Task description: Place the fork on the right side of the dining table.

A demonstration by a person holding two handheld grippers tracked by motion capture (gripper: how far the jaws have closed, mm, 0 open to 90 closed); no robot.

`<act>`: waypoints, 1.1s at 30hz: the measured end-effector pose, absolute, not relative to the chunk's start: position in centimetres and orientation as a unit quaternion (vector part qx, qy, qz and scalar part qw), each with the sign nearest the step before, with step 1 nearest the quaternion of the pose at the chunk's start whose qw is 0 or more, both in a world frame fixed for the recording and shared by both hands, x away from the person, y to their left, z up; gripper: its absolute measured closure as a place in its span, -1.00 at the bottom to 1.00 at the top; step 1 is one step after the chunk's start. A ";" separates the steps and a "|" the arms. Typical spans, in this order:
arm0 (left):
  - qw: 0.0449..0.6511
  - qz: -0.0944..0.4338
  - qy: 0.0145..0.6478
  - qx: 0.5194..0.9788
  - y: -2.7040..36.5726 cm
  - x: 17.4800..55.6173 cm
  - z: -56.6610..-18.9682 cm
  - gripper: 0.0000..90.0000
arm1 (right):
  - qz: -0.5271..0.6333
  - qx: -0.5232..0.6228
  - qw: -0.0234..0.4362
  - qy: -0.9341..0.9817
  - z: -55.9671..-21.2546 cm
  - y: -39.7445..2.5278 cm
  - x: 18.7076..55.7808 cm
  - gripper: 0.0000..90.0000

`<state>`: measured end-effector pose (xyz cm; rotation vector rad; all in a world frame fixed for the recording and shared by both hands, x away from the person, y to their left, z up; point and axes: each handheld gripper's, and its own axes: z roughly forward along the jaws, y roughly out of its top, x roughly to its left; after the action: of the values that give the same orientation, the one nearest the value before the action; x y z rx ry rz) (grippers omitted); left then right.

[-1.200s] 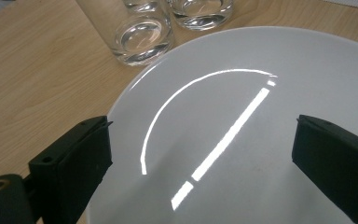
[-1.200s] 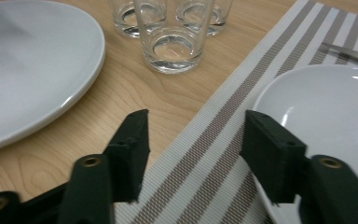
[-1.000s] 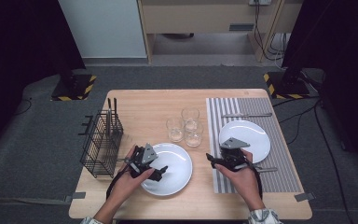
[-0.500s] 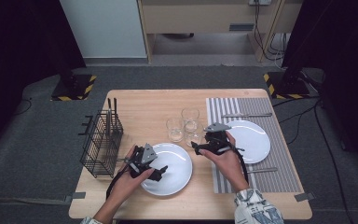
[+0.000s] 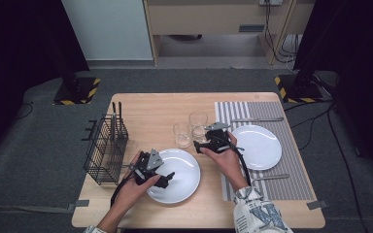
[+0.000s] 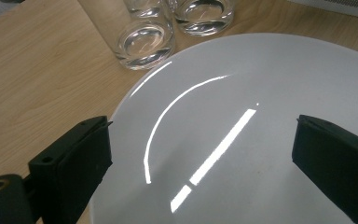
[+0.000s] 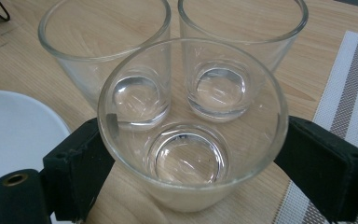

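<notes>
Three clear empty glasses stand together on the wooden table (image 5: 145, 109). The nearest glass (image 7: 191, 140) stands between the jaws of my right gripper (image 7: 191, 156) (image 5: 200, 144), which is open, with a pad close on each side. Beyond it are the two other glasses (image 7: 107, 51) (image 7: 240, 46), also visible from above (image 5: 182, 133) (image 5: 198, 121). My left gripper (image 6: 200, 154) (image 5: 166, 177) hovers open over a white plate (image 6: 242, 93) (image 5: 182, 182) with nothing between its jaws.
A second white plate (image 5: 260, 145) lies on a striped placemat (image 5: 277, 189) at the right, with cutlery beyond it (image 5: 257, 119) and in front of it (image 5: 272, 177). A black wire basket (image 5: 106, 148) stands at the table's left edge.
My right gripper has moved left and forward from the near edge of the right plate to the glasses and now has one glass between its jaws. The left gripper has stayed put.
</notes>
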<state>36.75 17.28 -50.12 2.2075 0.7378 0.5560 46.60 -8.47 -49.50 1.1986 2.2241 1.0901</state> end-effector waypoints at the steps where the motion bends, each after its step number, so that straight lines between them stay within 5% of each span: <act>1: 0.366 0.216 0.287 0.859 17.3 36.7 -50.1 -0.91 | 0.390 0.429 0.193 0.792 -49.6 -8.4 46.7 -0.72; 33: 0.367 0.218 0.288 0.857 17.4 36.8 -50.0 -0.91 | 0.396 0.430 0.222 0.781 -47.4 -8.4 45.7 -0.56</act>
<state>36.78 17.44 -49.98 2.2020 0.7390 0.5605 45.65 -8.38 -47.44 1.1871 2.1567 1.0934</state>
